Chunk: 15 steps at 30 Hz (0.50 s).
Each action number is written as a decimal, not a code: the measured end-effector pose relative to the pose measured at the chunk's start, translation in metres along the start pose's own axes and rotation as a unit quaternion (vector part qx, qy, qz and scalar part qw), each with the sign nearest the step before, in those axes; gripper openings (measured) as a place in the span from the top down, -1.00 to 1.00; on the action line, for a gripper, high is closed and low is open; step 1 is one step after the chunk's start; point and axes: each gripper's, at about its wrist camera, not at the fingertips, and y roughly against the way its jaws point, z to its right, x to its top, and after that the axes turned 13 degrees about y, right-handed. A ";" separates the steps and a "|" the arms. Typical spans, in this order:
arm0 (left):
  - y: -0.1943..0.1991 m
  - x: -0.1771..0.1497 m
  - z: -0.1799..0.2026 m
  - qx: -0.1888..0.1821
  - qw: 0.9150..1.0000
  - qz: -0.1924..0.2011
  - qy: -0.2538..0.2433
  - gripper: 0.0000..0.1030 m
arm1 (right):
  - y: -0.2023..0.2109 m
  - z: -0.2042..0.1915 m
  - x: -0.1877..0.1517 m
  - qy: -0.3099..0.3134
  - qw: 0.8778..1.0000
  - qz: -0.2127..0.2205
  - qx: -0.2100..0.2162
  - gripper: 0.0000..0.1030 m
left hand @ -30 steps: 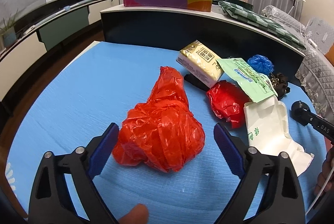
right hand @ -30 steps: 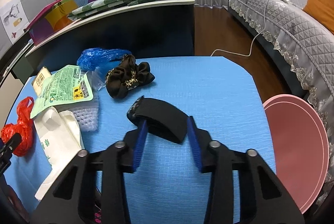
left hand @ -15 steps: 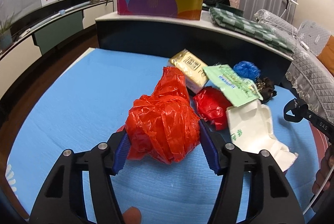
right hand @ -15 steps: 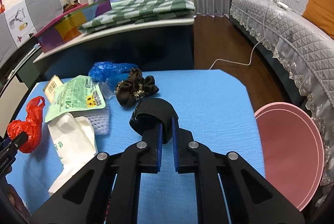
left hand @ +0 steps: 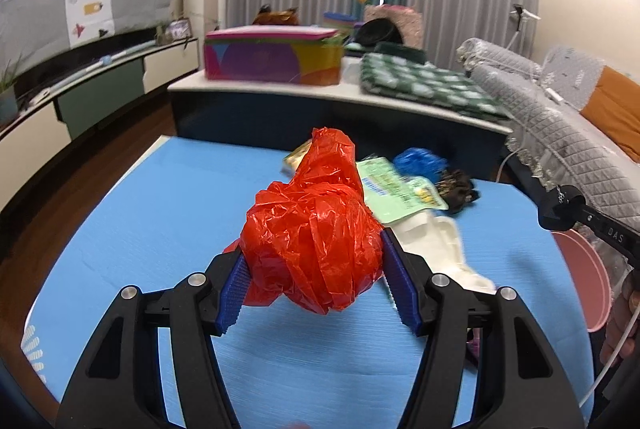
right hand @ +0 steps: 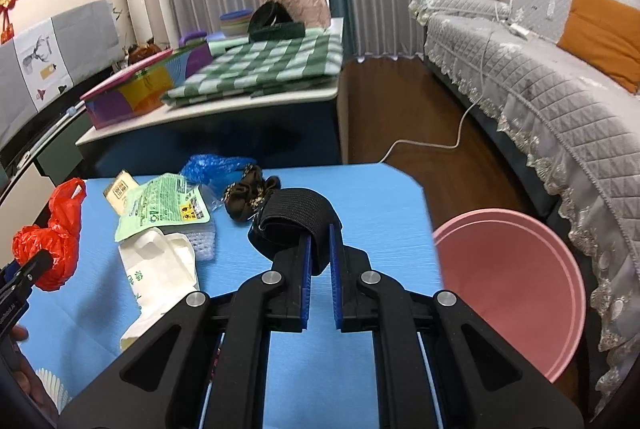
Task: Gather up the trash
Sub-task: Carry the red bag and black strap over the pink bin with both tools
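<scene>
With both jaws loaded, each hand carries one piece of trash clear of the blue worktop (right hand: 384, 189). Left gripper (left hand: 316, 275): jaws have just been closing and now clamp a crumpled red plastic bag (left hand: 316, 229), blue pads pressing its sides; the bag bulges above and ahead of them. Right gripper (right hand: 319, 271): jaws have likewise just closed, nearly together, pinching one end of a black elastic band (right hand: 296, 219) that loops forward past the tips.

Left on the worktop: white paper bag (right hand: 160, 269), green printed packet (right hand: 164, 205) overlapping it, blue plastic wad (right hand: 212, 165), dark scrunchie (right hand: 246, 195) just beside the band. Pink bin (right hand: 508, 289) stands on the floor off the worktop's right edge, near the right gripper.

Risks, as judged:
- Red bag is springy, slick film held only by compression; it could squirm out if the grip eases on the way across.
- Band is held at one end; a swing could catch the scrunchie or slip it free.
- Left hand has the longer path to the bin, passing over the remaining litter; the bag's loose tail may drag it.
</scene>
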 end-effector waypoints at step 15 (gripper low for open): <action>0.038 -0.013 0.065 -0.061 0.996 0.030 -0.051 -0.16 | 0.075 0.061 -0.009 -0.036 0.997 0.048 -0.051 0.83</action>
